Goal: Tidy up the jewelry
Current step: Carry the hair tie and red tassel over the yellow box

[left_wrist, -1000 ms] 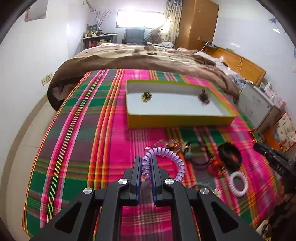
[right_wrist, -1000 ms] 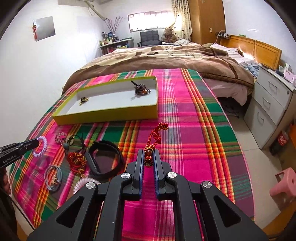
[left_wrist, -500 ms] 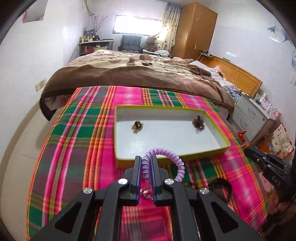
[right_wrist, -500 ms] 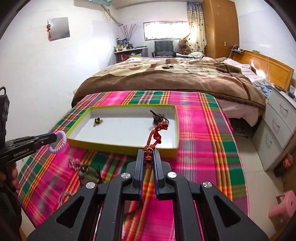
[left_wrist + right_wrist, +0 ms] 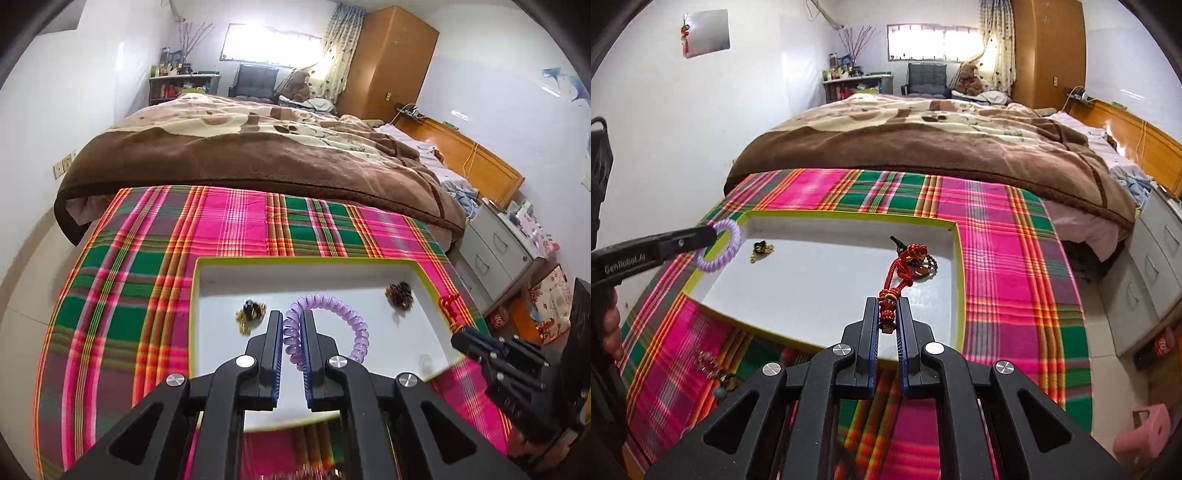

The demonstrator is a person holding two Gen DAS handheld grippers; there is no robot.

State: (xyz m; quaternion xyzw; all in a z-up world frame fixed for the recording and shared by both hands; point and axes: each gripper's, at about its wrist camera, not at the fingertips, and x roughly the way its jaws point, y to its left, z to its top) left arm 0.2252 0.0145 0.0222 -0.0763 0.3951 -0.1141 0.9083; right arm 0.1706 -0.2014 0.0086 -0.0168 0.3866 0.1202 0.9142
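While both hang over the white tray, the left gripper is clamped on a purple coil bracelet. The right gripper pinches a red knotted cord charm above the tray's right end.

Bed under plaid cloth: yellow-rimmed tray near middle, brown blanket behind, loose trinkets at near edge.

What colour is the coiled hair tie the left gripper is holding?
Pale purple. The coiled hair tie shows best in the left wrist view, pinched in the left gripper.
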